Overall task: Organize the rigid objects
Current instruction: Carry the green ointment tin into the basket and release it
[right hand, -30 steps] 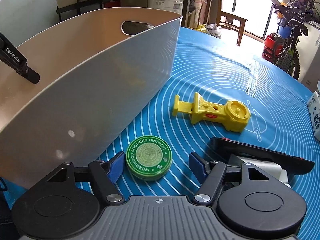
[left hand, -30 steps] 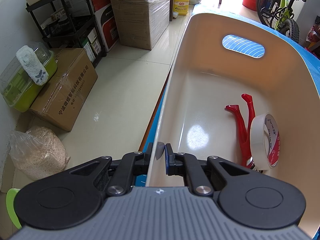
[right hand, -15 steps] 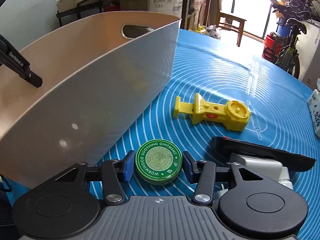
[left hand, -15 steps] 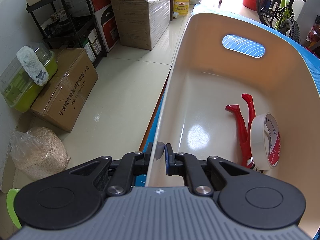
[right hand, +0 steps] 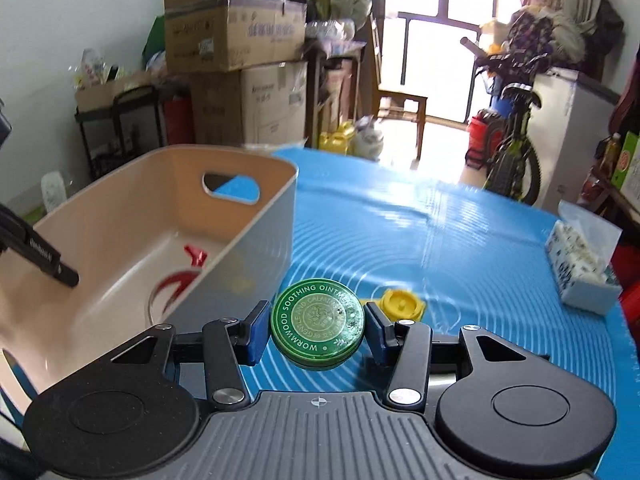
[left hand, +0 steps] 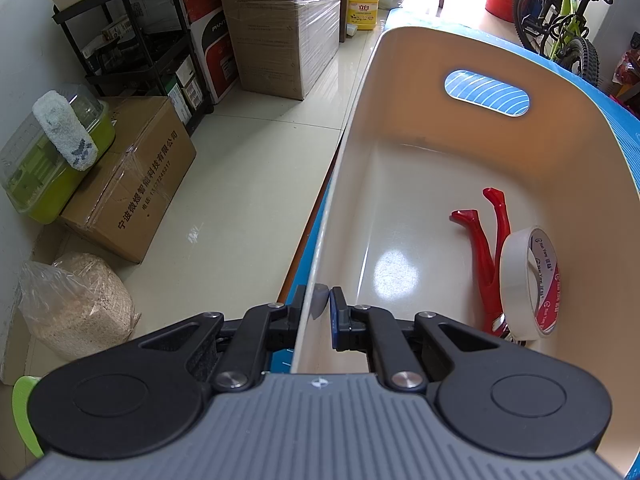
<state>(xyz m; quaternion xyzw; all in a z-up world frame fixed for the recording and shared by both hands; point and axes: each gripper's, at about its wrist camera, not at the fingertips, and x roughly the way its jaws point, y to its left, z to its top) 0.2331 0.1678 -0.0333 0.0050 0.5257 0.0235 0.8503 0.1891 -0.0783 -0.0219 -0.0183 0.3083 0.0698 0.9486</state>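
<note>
My left gripper (left hand: 318,308) is shut on the near rim of the cream plastic tub (left hand: 400,152), one finger outside and one inside. In the tub lie red-handled pliers (left hand: 480,248) and a roll of white tape (left hand: 528,280). My right gripper (right hand: 318,330) is shut on a round green ointment tin (right hand: 318,322) and holds it in the air above the blue mat, beside the tub's right wall (right hand: 256,256). A yellow plastic toy (right hand: 400,304) lies on the mat just beyond the tin.
A blue mat (right hand: 460,240) covers the table. A tissue pack (right hand: 584,268) lies at the right edge. Cardboard boxes (left hand: 132,180), a black shelf rack and a bicycle (right hand: 512,148) stand around the table on the floor.
My right gripper closed on the green tin and lifted it off the mat, so the view now looks over the tub's rim. The left gripper has kept its hold on the tub rim.
</note>
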